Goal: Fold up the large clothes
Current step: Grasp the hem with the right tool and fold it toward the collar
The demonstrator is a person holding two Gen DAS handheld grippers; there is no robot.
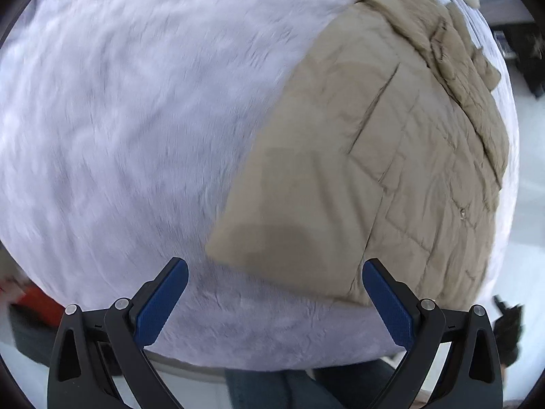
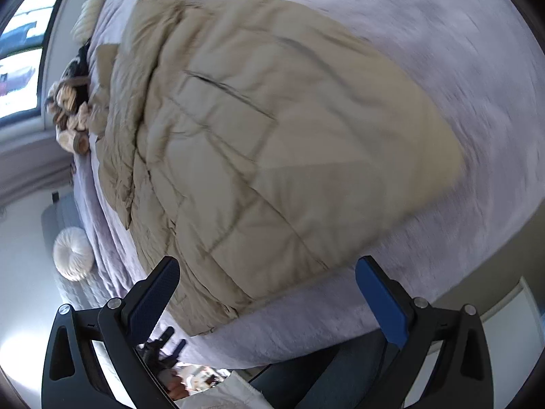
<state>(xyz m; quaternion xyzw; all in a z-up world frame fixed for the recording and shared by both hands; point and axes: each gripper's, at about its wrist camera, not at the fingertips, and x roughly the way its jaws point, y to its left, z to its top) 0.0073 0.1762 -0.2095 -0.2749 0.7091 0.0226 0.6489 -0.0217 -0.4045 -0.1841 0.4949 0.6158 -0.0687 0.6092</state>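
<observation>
A beige quilted puffer jacket (image 1: 391, 156) lies flat on a pale lilac fleece blanket (image 1: 119, 119) covering a bed. In the left wrist view it fills the right half, its near corner just ahead of my left gripper (image 1: 274, 279), which is open and empty above the blanket. In the right wrist view the jacket (image 2: 272, 143) fills the middle, its hem edge near my right gripper (image 2: 267, 283), which is open and empty above it. The blanket (image 2: 460, 51) surrounds the jacket.
A round white cushion (image 2: 73, 254) lies on the floor at the left. Stuffed toys (image 2: 69, 109) sit at the far end of the bed by a window (image 2: 20, 51). The bed's near edge and the person's jeans (image 1: 289, 388) are below the grippers.
</observation>
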